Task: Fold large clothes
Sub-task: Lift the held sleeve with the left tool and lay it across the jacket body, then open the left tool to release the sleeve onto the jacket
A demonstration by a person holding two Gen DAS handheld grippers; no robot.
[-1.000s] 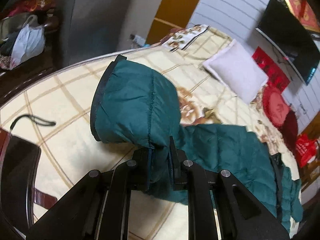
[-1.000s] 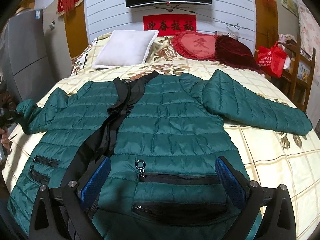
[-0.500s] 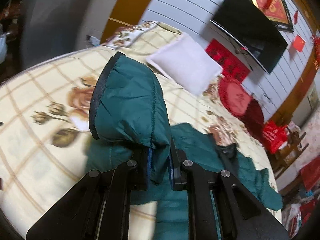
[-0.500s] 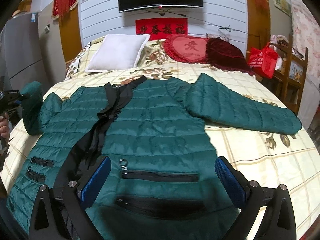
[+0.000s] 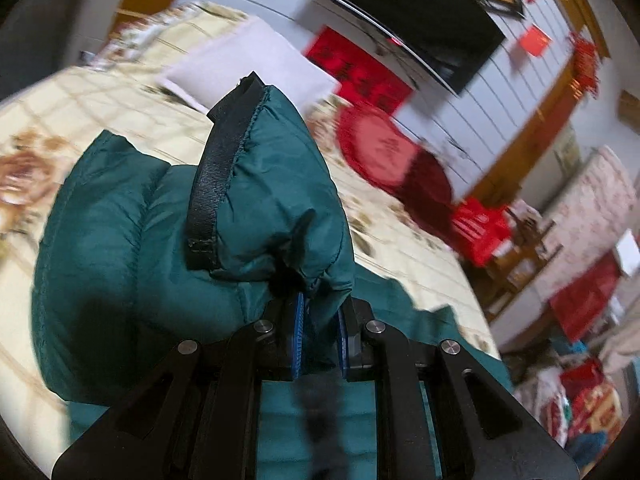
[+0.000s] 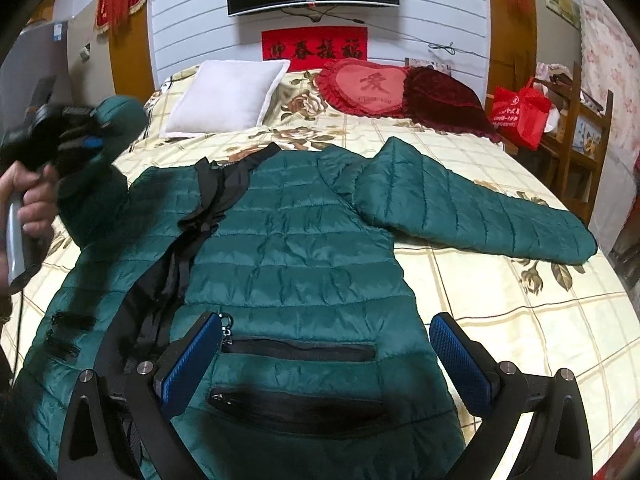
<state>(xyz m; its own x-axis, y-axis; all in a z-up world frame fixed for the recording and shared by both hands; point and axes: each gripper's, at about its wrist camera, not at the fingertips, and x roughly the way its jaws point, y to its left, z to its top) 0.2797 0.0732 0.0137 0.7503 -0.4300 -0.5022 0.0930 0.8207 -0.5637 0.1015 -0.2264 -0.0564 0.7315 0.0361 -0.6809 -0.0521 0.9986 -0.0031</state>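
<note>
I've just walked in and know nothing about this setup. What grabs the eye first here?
A big green puffer jacket lies spread front-up across the flowered bed, one sleeve stretched out to the right. At the left edge, the left gripper has the other sleeve's cuff pinched and lifted off the bed. The right gripper hangs open over the jacket's hem.

Green quilted jacket (image 6: 288, 248) lies face-up on the bed, one sleeve (image 5: 260, 200) lifted.
</note>
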